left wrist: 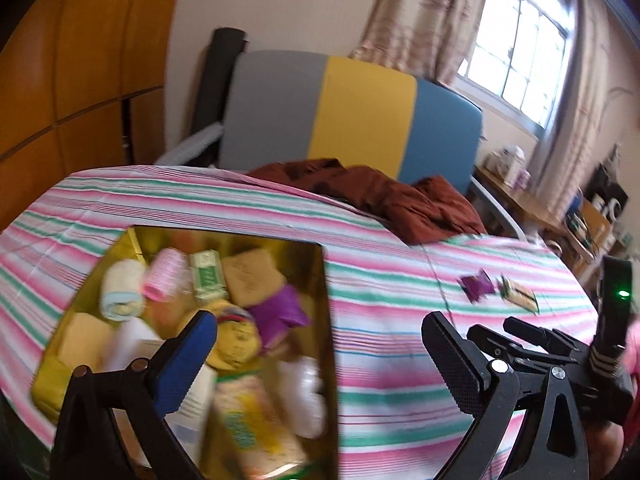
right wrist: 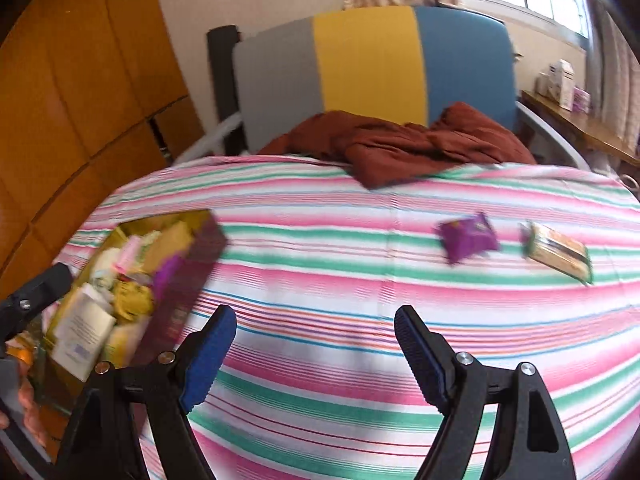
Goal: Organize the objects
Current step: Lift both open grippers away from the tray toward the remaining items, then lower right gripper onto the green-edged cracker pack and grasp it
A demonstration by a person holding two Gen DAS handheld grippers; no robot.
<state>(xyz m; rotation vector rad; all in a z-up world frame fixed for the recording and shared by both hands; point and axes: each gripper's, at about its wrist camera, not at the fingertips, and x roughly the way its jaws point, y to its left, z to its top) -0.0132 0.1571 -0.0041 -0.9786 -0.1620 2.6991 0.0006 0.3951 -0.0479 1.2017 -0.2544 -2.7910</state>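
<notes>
Striped pink, green and white bedsheet [right wrist: 360,280] spread across the whole surface, taken as the landmark. At the sheet's left side, an open gold-lined box [left wrist: 326,320] crammed with small items: rolled pale towel [left wrist: 120,290], pink roll [left wrist: 166,274], green-and-white packet [left wrist: 208,274], tan sponge block [left wrist: 250,276], purple wrapper [left wrist: 280,310], yellow printed pouch [left wrist: 236,344]; blurred, so finer detail not readable. Same box [right wrist: 188,276] seen from the right wrist view with a dark maroon outer wall. Toward the sheet's right side, well apart from the box, a purple snack packet [right wrist: 468,238] lying flat, and just beside it, farther right, a green-edged bar in a clear wrapper [right wrist: 560,254]; not touching each other. Both also visible from the left wrist view: purple snack packet [left wrist: 476,286], bar [left wrist: 520,294]. At the sheet's far edge, a crumpled rust-brown cloth [right wrist: 400,144], backed by a grey, yellow and blue headboard [right wrist: 368,64]. Left gripper [left wrist: 320,352] released, jaws spread wide, blue pad over the box, grasping nothing. Right gripper [right wrist: 316,352] likewise released, jaws wide apart above bare sheet, short of the two packets, grasping nothing.
</notes>
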